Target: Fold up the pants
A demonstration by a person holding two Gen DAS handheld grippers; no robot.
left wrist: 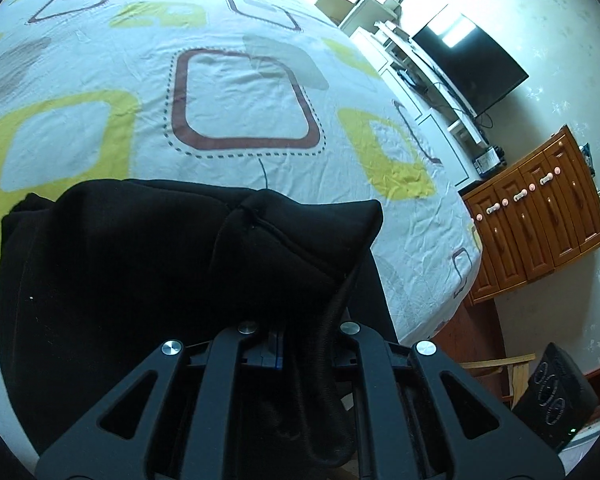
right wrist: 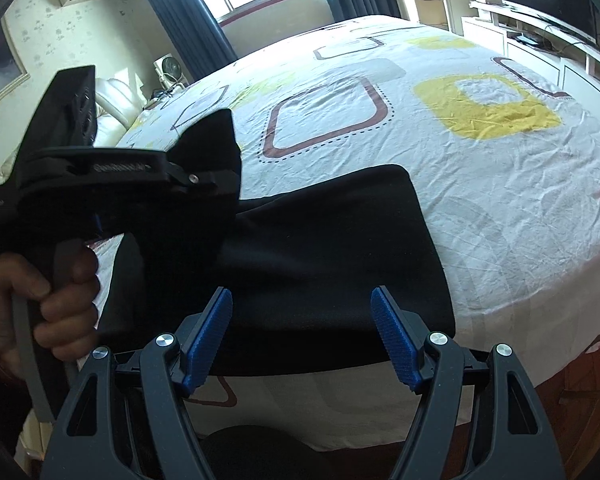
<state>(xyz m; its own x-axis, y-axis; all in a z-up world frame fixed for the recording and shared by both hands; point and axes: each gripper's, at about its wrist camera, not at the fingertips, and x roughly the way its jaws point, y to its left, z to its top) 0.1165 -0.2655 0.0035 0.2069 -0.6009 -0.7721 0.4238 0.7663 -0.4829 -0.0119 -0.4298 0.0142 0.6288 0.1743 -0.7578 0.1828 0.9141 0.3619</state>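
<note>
Black pants (right wrist: 332, 264) lie on the patterned bed sheet (right wrist: 480, 200) near the bed's front edge. My right gripper (right wrist: 302, 332) is open and empty, its blue pads (right wrist: 210, 340) hovering just above the near edge of the pants. My left gripper (right wrist: 216, 184) shows at the left of the right wrist view, held by a hand, and is shut on a bunched part of the pants, lifting it. In the left wrist view the black fabric (left wrist: 180, 260) drapes over the left gripper (left wrist: 276, 344) and hides its fingertips.
The bed sheet (left wrist: 240, 100) stretches away ahead. A wooden cabinet (left wrist: 540, 216), a TV (left wrist: 472, 64) and a white shelf stand to the right of the bed. A black speaker (left wrist: 556, 396) sits on the floor. Curtains and a window are behind the bed.
</note>
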